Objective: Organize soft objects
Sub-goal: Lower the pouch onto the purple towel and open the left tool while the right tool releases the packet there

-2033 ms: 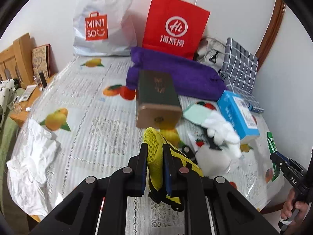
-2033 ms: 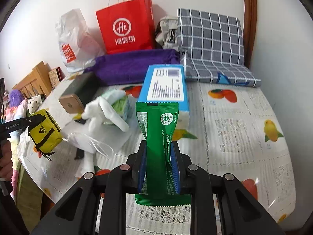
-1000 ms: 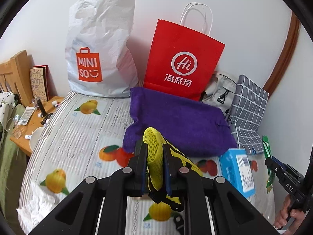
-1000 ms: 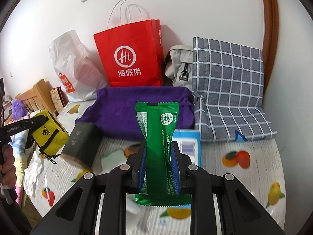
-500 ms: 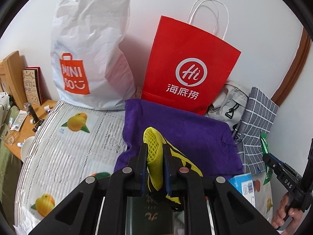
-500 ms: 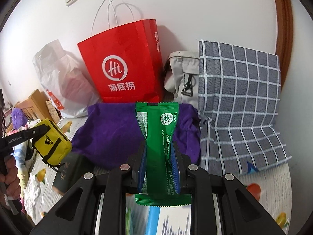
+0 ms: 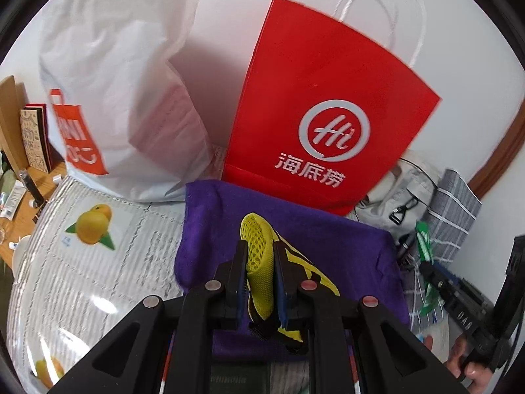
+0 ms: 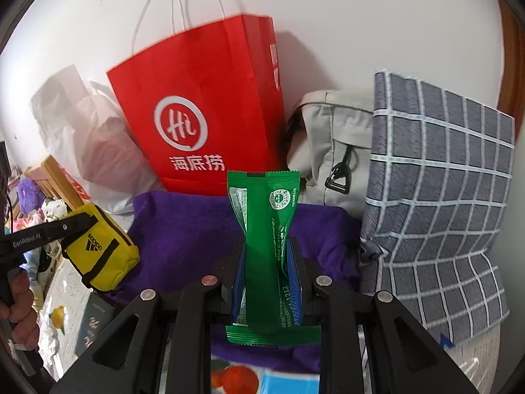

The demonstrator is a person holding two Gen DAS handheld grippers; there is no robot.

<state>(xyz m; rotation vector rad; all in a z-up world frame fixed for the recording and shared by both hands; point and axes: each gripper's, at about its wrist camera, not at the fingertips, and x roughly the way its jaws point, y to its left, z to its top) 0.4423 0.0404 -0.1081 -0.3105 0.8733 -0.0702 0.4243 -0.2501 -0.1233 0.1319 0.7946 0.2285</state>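
Observation:
My left gripper [image 7: 259,262] is shut on a yellow pouch [image 7: 257,252] with black straps, held above a folded purple towel [image 7: 334,246]. From the right wrist view the same yellow pouch [image 8: 101,251] hangs at the left, clamped by the left gripper [image 8: 77,226]. My right gripper [image 8: 265,262] is shut on a green snack packet [image 8: 265,229], upright over the purple towel [image 8: 183,229]. In the left wrist view the green packet [image 7: 425,241] shows at the far right. A red paper bag [image 7: 325,124] stands right behind the towel.
A white plastic bag [image 7: 124,92] leans on the wall left of the red paper bag [image 8: 203,111]. A beige bag [image 8: 331,151] and a grey checked cushion [image 8: 439,197] stand at the right. A dark green box [image 8: 92,325] and a blue box [image 8: 288,384] lie near the front. A fruit-print cloth [image 7: 92,262] covers the table.
Both grippers have moved forward toward the wall with their loads. The purple towel and red paper bag now loom larger and nearer; the boxes have slipped under the lower edge.

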